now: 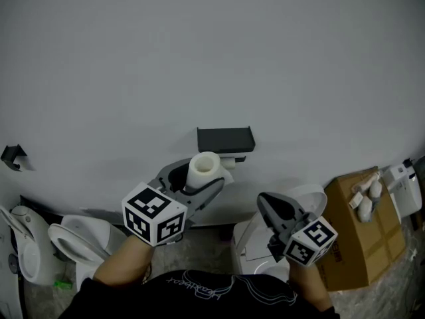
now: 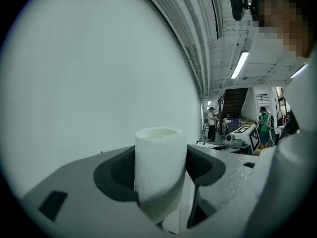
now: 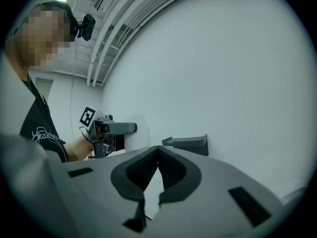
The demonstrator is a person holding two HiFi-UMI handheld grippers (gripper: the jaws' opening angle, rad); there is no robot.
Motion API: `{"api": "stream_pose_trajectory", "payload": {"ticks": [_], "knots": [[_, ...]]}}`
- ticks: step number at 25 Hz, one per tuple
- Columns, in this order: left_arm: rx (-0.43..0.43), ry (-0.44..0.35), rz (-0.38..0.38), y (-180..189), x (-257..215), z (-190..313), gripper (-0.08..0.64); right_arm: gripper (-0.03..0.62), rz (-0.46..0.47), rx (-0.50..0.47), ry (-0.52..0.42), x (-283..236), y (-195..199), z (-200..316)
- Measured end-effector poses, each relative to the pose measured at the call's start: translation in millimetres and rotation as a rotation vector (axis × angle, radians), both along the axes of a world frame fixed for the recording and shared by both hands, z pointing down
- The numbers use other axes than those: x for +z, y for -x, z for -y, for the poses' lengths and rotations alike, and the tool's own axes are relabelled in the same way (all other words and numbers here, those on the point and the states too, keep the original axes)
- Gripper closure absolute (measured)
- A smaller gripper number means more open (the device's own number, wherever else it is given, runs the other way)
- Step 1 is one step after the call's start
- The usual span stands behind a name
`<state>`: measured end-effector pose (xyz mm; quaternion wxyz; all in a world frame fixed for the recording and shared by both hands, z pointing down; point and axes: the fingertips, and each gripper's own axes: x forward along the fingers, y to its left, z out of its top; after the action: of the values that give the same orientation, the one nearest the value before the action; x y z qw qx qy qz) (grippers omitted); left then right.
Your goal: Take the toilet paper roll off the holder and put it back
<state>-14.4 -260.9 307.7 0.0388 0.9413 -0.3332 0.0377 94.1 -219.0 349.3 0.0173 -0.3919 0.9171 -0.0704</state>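
My left gripper (image 1: 199, 180) is shut on a white toilet paper roll (image 1: 203, 170), which stands upright between its jaws. In the left gripper view the roll (image 2: 159, 172) fills the gap between the dark pads. The black holder (image 1: 225, 140) is fixed to the white wall just above and right of the roll; the roll is off it. My right gripper (image 1: 264, 201) hangs lower right with its jaws closed and nothing between them. In the right gripper view the holder (image 3: 187, 143) lies ahead and the left gripper (image 3: 110, 133) shows at the left.
A white toilet (image 1: 76, 239) stands at the lower left and another toilet (image 1: 265, 241) sits below the right gripper. A cardboard box (image 1: 362, 224) with white items on top stands at the right. A small black bracket (image 1: 13, 155) is on the wall at far left.
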Motion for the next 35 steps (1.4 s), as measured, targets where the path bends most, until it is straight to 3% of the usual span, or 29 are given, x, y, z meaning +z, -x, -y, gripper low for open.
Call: {"api": "stream_pose_trajectory", "payload": {"ticks": [8, 18, 35], "knots": [[0.003, -0.077, 0.012, -17, -36, 37, 0.272, 0.588, -0.009, -0.01, -0.032, -10, -7, 23], [-0.033, -0.101, 0.015, -33, -54, 101, 0.273, 0.588, -0.006, -0.008, -0.034, -7, -16, 52], [-0.041, -0.019, 0.099, -55, -13, 162, 0.273, 0.588, 0.013, -0.014, 0.002, 9, -25, 89]]}}
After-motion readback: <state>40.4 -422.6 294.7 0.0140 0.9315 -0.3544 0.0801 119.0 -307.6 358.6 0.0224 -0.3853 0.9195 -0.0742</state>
